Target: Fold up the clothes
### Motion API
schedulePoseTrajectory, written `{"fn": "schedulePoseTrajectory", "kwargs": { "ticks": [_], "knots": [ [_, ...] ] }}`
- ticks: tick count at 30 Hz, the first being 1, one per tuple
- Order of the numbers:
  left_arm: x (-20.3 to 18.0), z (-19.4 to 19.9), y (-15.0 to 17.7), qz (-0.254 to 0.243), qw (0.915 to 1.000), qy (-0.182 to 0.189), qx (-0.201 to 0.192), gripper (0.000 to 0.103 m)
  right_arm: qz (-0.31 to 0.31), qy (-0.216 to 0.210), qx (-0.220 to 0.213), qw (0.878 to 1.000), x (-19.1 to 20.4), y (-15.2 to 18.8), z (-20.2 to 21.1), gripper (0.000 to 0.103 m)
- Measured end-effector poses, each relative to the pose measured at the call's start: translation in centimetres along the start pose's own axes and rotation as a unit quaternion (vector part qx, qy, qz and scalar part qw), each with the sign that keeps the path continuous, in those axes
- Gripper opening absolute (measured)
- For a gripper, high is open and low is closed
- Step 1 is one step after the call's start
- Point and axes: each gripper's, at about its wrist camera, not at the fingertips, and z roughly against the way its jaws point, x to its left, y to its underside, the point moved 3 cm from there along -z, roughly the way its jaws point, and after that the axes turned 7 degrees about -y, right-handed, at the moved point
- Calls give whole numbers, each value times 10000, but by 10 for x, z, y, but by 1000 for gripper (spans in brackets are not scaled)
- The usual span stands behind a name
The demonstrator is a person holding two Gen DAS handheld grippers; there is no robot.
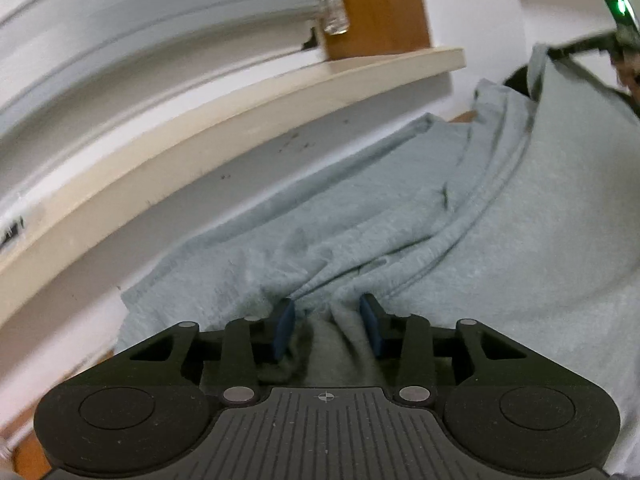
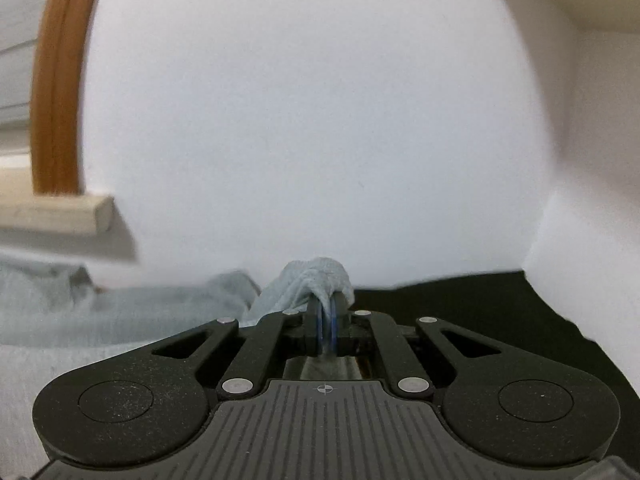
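While the pale blue-grey garment (image 1: 400, 208) lies rumpled on the white surface (image 1: 72, 316) under the window sill (image 1: 240, 120), hardly any folding shows. Right gripper (image 2: 327, 320) is pressed together, pinching a bunched edge of it. Left gripper (image 1: 327, 328) stands half spread with a ridge of cloth between its pads, not visibly clamped. Nearly everything seems left to do

White wall (image 2: 312, 120); pale wooden sill (image 1: 248, 120); brown wooden frame (image 2: 56, 88); white window profile (image 1: 120, 40).
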Motion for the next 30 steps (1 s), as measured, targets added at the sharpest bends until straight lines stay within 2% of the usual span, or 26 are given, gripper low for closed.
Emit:
{"fn": "schedulePoseTrajectory", "kwargs": {
  "ticks": [2,4,5,6,7,9,13,15,21,24,27,30],
  "knots": [
    [2,-1,-3,109,9999,62,115,44,213,113,364,9990,7,6,-23,6],
    [0,4,-2,117,9999,39,113,53,278,136,786,9964,11,22,-42,13],
    [-4,8,-2,95,9999,66,45,66,281,137,887,9956,10,29,-44,17],
    [-8,12,-2,73,9999,93,-24,73,285,139,989,9946,10,37,-46,30],
    [-12,17,-2,53,9998,138,-91,73,266,140,1037,9942,9,42,-45,36],
    [-21,25,-1,23,9993,307,-224,74,171,138,1006,9947,3,48,-31,38],
    [-37,33,1,-100,9969,645,-430,78,-88,112,877,9960,-11,62,19,55],
    [-42,31,3,-157,9959,766,-450,80,-231,101,895,9957,-18,77,49,58],
    [-40,31,14,-273,9934,1032,-413,80,-816,62,1017,9914,-20,138,128,58],
    [-37,36,23,-373,9919,1142,-414,80,-1125,227,932,9890,-22,156,149,64],
    [-29,37,31,-401,9897,1310,-420,80,-1534,192,741,9852,-23,166,162,64],
    [-18,38,37,-386,9862,1553,-421,80,-1383,166,694,9878,-8,168,168,61]
  ]
}}
